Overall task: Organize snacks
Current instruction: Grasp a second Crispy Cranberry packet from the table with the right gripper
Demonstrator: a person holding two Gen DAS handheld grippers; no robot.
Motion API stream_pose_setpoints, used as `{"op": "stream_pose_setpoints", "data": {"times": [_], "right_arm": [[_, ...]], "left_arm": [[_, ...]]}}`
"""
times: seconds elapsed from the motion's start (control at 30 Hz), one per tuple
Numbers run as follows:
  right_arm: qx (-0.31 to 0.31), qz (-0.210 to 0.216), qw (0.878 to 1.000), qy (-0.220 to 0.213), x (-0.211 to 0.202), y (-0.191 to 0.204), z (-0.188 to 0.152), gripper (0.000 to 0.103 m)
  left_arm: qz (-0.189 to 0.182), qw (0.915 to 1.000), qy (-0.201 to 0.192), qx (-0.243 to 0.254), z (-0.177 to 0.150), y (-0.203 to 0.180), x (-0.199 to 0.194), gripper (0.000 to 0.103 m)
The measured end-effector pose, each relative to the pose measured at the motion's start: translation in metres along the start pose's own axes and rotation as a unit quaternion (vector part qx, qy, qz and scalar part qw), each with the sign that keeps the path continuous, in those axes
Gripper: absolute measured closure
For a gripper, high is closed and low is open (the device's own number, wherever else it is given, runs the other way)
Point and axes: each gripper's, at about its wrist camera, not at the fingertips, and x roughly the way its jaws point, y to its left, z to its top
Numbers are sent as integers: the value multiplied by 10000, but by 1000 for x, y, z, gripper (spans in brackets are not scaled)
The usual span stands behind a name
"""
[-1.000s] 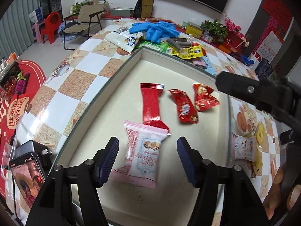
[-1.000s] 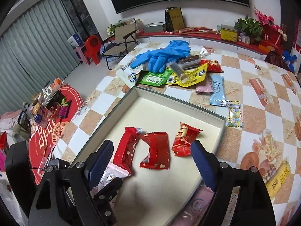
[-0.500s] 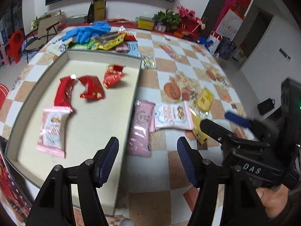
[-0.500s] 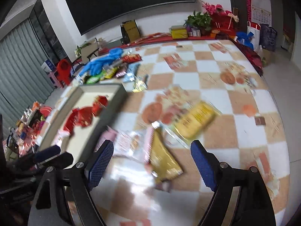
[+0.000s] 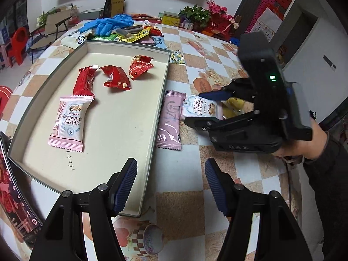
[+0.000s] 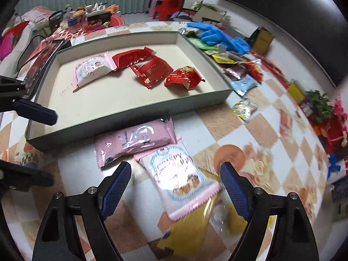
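**Right gripper lines up on the next cranberry packet**

The right gripper (image 6: pixel 175 190), jaws spread wide and holding nothing, straddles the white cranberry packet (image 6: pixel 178 177) lying on the worktop just outside the tray's (image 5: pixel 159 100) long right edge, overlapping a pink packet (image 6: pixel 134 141) and a yellow packet (image 6: pixel 184 232). The next move probably calls for lowering and closing on the white packet alone. The left gripper (image 5: pixel 170 184) hovers released over the tray's near right corner. A second ago both grippers faced the tray interior; since then they have swung right toward the loose snacks
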Motion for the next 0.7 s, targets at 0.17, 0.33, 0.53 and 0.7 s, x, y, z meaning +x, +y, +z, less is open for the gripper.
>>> {"op": "stream_pose_setpoints", "data": {"times": [0.17, 0.33, 0.53, 0.7], "right_arm": [[467, 402, 9981, -23, 6, -7, -13, 61], [1281, 36, 9901, -570, -37, -16, -48, 61], [2964, -700, 9492, -791, -91, -38, -110, 61], [3930, -798, 9133, -713, -89, -35, -159, 61]], "left_arm": [[-152, 9999, 17, 74, 3, -14, 6, 27], [-278, 9992, 87, 274, 3, -40, 18, 27], [68, 9981, 50, 604, 12, -73, 41, 27], [1229, 9861, -18, 1118, 32, -91, 74, 25]]}}
